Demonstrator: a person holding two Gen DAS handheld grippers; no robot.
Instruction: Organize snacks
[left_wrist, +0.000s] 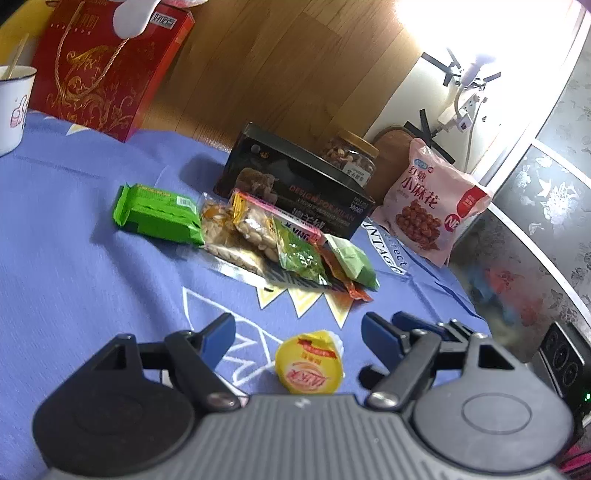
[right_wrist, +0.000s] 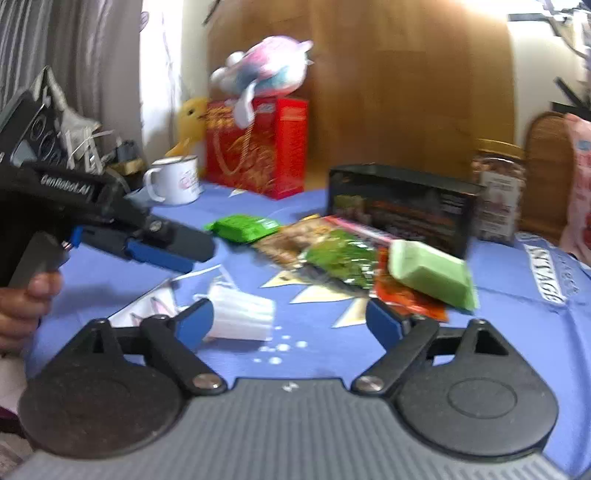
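Both jaws spread, the left gripper (left_wrist: 299, 328) and right gripper (right_wrist: 290, 317) frame a tipped jelly cup (left_wrist: 309, 363); pinching its ribbed sides squarely should prevent slipping.

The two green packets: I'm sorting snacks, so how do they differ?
The bright green packet lies apart at the pile's left end, flat on the cloth; the pale green packet sits at the right end, atop an orange wrapper. The bright one carries printed labels; the pale one looks plain. Both are sealed.
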